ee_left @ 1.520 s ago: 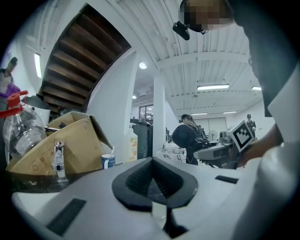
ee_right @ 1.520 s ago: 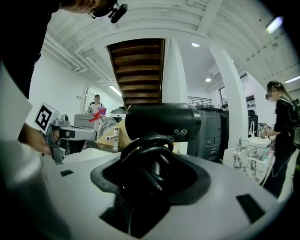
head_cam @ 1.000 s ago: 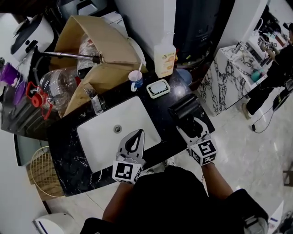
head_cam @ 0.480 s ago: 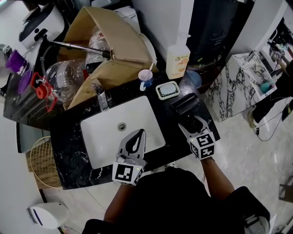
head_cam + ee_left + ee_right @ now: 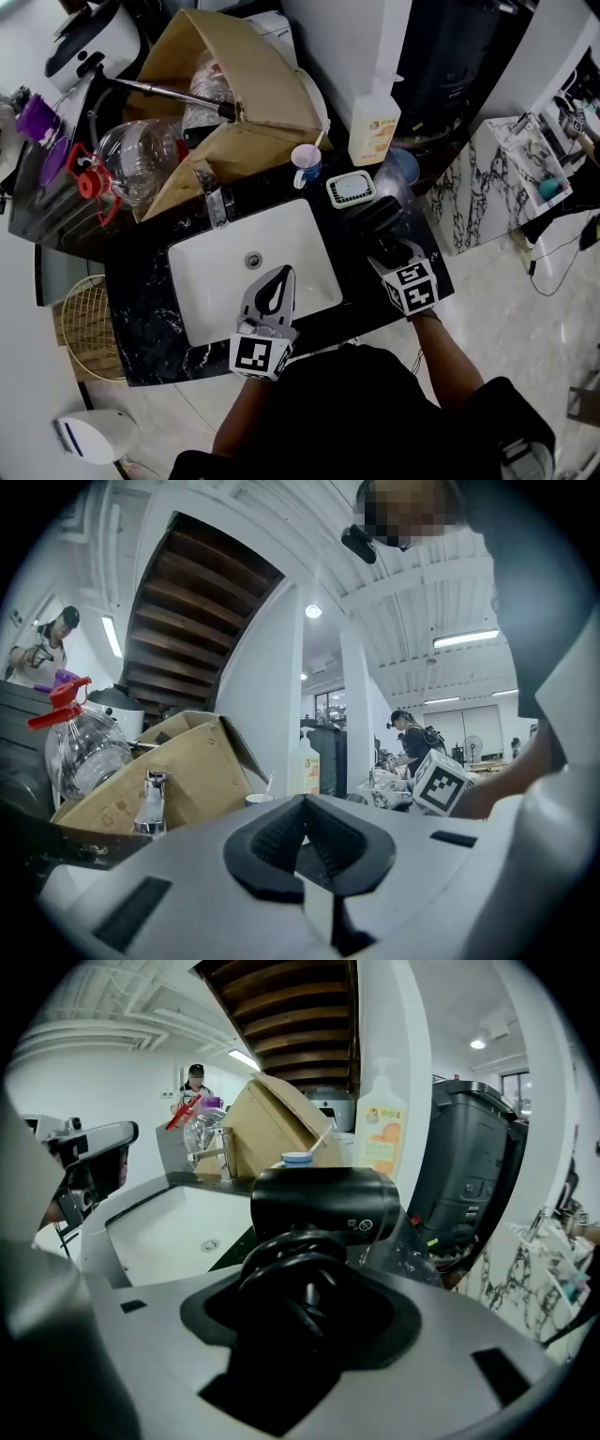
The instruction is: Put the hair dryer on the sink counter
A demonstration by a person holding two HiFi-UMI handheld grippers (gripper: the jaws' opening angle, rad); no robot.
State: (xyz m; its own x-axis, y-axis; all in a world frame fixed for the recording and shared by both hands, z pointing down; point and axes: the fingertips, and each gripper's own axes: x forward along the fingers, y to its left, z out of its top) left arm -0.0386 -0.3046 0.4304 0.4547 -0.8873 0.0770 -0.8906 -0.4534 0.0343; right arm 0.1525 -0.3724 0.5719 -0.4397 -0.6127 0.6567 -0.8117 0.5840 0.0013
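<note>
Right gripper (image 5: 394,251) is clenching the hair dryer (image 5: 375,221) by its handle, barrel lying crosswise just beyond, over the sink counter (image 5: 141,311), right side.

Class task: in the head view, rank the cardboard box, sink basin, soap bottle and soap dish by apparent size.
1. cardboard box
2. sink basin, close behind
3. soap bottle
4. soap dish
The upright bottle rises nearer the camera, so ranks 3 and 4 are unsure.

Left gripper (image 5: 280,274): pale grey shell, black ribbed pads, white cube with a black square marker at its 6 o'clock end.
Right gripper (image 5: 392,251): grey shell, black lining, matching marker cube.
Clothing: black top.
</note>
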